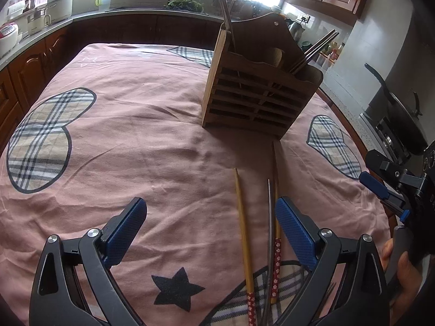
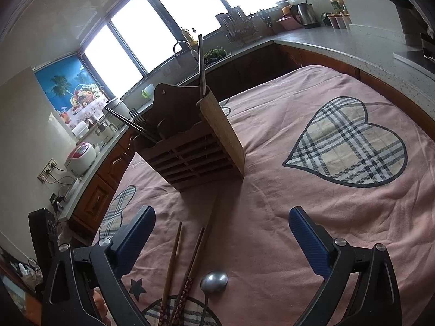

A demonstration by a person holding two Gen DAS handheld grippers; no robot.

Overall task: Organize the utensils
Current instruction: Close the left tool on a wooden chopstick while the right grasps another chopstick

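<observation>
A slatted wooden utensil holder [image 1: 252,95] stands on the pink cloth and holds dark chopsticks, a fork and metal utensils; it also shows in the right wrist view [image 2: 195,157]. Bamboo chopsticks [image 1: 243,233] with red patterned ends lie in front of it, beside a thin metal utensil [image 1: 270,233]. In the right wrist view the chopsticks [image 2: 174,266] lie next to a metal spoon [image 2: 214,281]. My left gripper [image 1: 210,217] is open above the cloth, the chopsticks between its fingers. My right gripper [image 2: 221,229] is open above the chopsticks and spoon, and shows at the right edge of the left wrist view [image 1: 380,193].
The pink tablecloth [image 1: 130,141] has plaid heart patches and a black star. Kitchen counters with appliances, a sink, a kettle [image 2: 304,13] and a black pan [image 1: 399,116] surround the table.
</observation>
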